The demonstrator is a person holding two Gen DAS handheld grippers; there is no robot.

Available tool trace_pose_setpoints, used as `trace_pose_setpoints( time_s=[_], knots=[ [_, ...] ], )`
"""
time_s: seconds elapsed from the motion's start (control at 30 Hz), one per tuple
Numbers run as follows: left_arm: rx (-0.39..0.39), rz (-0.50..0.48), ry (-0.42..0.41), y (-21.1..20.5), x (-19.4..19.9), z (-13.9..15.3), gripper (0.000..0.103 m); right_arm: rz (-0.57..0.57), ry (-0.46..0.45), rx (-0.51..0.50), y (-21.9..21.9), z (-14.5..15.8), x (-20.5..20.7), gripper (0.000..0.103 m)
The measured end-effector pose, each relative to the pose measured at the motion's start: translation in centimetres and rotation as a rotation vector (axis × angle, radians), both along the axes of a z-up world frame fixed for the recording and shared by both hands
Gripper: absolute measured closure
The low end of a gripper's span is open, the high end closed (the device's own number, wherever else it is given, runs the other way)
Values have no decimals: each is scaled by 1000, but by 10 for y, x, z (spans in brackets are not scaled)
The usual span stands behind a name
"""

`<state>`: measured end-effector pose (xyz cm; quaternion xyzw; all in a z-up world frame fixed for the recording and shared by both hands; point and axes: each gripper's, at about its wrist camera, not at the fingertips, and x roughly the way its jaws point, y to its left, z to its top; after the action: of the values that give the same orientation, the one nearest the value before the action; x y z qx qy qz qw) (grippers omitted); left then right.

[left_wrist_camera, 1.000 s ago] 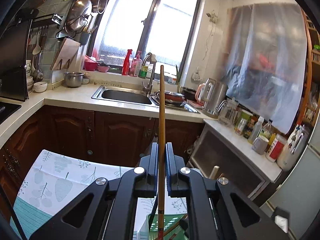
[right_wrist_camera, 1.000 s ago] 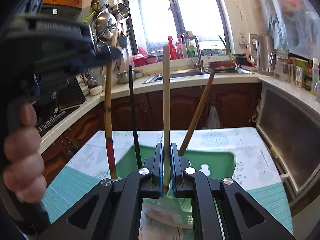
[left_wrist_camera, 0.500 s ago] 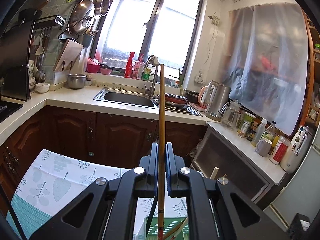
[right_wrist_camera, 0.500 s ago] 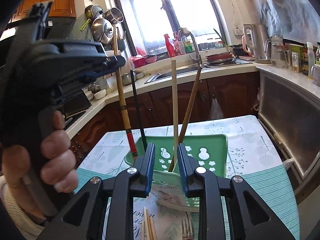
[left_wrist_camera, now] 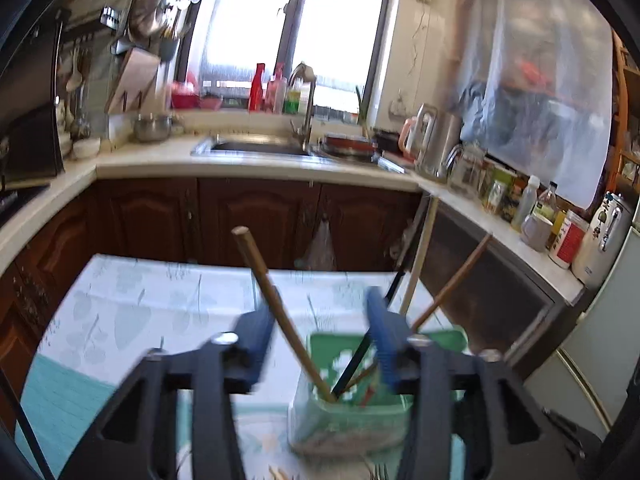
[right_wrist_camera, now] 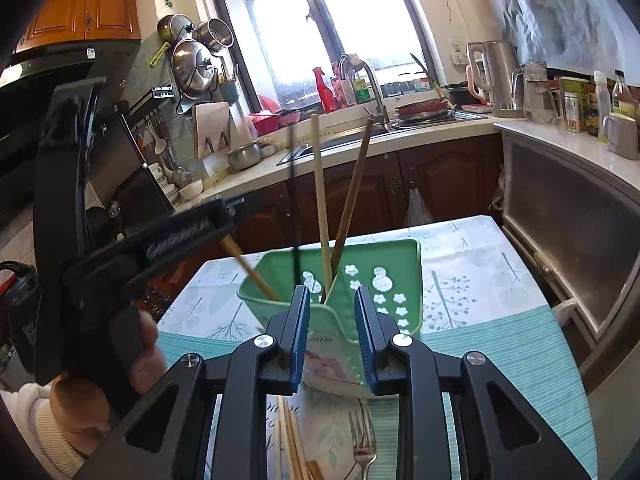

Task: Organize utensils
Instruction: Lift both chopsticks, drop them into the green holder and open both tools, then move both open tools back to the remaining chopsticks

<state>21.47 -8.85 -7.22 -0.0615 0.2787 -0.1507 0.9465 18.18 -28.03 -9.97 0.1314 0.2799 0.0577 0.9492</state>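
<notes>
A table under a leaf-print tablecloth (right_wrist_camera: 472, 280) with teal bands stands in a kitchen of dark wood cabinets (right_wrist_camera: 440, 176), with sink (left_wrist_camera: 256, 146) and window behind. On it a green utensil basket (right_wrist_camera: 384, 264) holds four upright chopsticks: a tan one (left_wrist_camera: 280, 312) leaning left, black (right_wrist_camera: 295, 200), pale (right_wrist_camera: 320, 184) and brown (right_wrist_camera: 354, 196). The left gripper (left_wrist_camera: 316, 336) is opening, the tan chopstick loose between its jaws. The right gripper (right_wrist_camera: 332, 336) stands parted and empty before the basket. Loose chopsticks (right_wrist_camera: 294, 440) and a fork (right_wrist_camera: 362, 440) lie at the near edge.

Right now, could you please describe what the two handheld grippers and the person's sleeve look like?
Both the left gripper and right gripper are black angular frames with silver screws and ribbed blue fingers. The person's hand wears a cream ribbed knit sleeve.
</notes>
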Motion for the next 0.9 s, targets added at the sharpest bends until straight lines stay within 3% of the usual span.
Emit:
trace_pose_setpoints(
  time_s=[0.1,0.4,0.73,0.83,0.9],
  knots=[
    [-27,-22,117,16,-10,-9,37,0,31,-6,2,1,-15,75],
    [-18,-3,503,72,-44,-58,37,35,209,16,26,7,-69,74],
    [3,-25,731,103,-107,-120,38,125,373,30,55,-11,-134,74],
    [10,-41,760,104,-119,-129,49,180,401,35,64,-16,-143,74],
    [15,-45,780,105,-125,-133,62,230,444,27,76,-23,-152,74]
  ],
)
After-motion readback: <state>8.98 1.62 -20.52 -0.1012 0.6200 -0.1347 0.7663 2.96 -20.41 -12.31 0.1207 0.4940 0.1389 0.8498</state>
